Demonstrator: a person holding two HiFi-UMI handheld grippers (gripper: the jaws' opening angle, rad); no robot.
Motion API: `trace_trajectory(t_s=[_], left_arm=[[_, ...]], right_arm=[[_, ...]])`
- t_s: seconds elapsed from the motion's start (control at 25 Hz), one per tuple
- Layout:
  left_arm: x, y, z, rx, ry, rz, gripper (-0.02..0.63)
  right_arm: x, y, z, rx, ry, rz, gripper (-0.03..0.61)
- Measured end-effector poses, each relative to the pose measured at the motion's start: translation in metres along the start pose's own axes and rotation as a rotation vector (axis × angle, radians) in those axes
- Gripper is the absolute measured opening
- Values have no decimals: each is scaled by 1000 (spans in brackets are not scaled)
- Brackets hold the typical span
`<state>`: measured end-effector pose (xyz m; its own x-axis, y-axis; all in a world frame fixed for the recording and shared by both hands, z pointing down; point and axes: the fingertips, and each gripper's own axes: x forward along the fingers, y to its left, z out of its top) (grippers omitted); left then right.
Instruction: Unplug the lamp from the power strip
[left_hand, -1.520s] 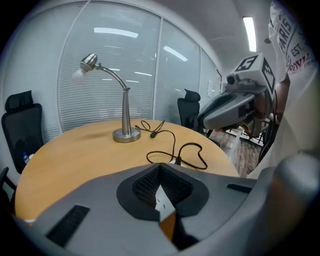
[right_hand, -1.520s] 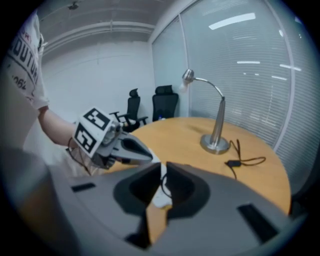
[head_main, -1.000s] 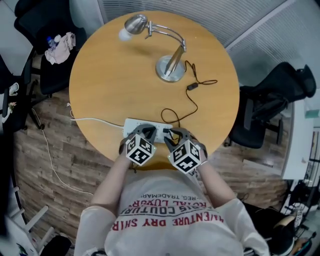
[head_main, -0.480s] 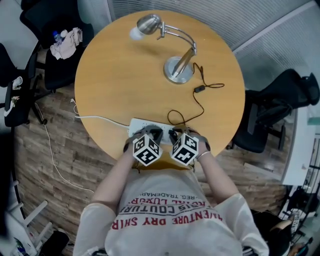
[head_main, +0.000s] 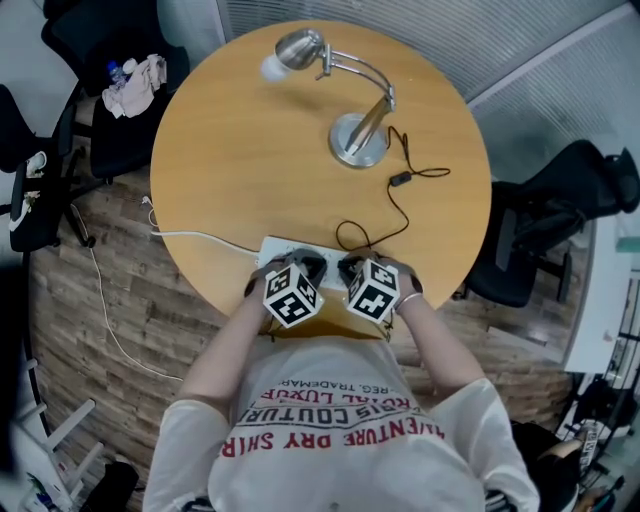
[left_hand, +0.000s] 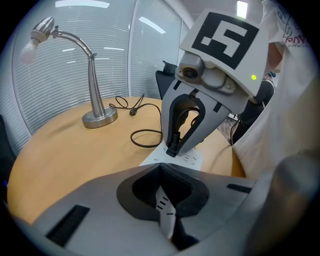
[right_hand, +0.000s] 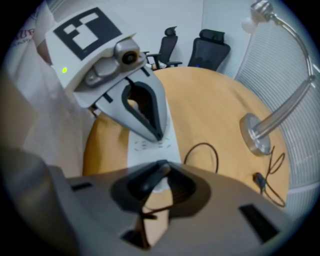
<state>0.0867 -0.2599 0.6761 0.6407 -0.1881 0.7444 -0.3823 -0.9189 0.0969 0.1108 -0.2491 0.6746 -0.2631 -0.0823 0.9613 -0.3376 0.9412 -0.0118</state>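
Observation:
A silver desk lamp (head_main: 358, 138) stands at the far side of the round wooden table (head_main: 240, 170). Its thin black cable (head_main: 398, 207) loops down to a white power strip (head_main: 272, 249) at the near edge. My left gripper (head_main: 304, 265) is shut on the strip, and a white sliver of it shows between the jaws in the left gripper view (left_hand: 165, 220). My right gripper (head_main: 350, 266) is closing, its tips (left_hand: 173, 149) around the black lamp plug (right_hand: 150, 181) in the strip (left_hand: 194, 159).
The strip's white cord (head_main: 195, 238) runs off the table's left edge to the wooden floor. Black office chairs stand at the right (head_main: 560, 200) and at the left, one of them (head_main: 130, 85) holding crumpled cloth. The person's body is right against the near table edge.
My right gripper has moved in toward the strip and its jaws have narrowed around the plug. The left gripper stays on the strip.

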Motion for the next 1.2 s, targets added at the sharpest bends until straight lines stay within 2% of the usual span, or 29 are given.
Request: trace_trajectory(t_s=[0.16, 0.44, 0.84, 1.2], left_arm=[[2, 1, 1, -41, 20, -25, 28], [2, 1, 1, -21, 4, 9, 28], [1, 0, 3, -4, -20, 6, 28], [4, -4, 2, 20, -1, -6, 28]], right_arm=[[-1, -1, -1, -12, 5, -17, 81], [-4, -2, -1, -28, 30, -40, 75], [-9, 1, -1, -19, 66, -43, 71], [-9, 10, -5, 4, 106, -48, 69]])
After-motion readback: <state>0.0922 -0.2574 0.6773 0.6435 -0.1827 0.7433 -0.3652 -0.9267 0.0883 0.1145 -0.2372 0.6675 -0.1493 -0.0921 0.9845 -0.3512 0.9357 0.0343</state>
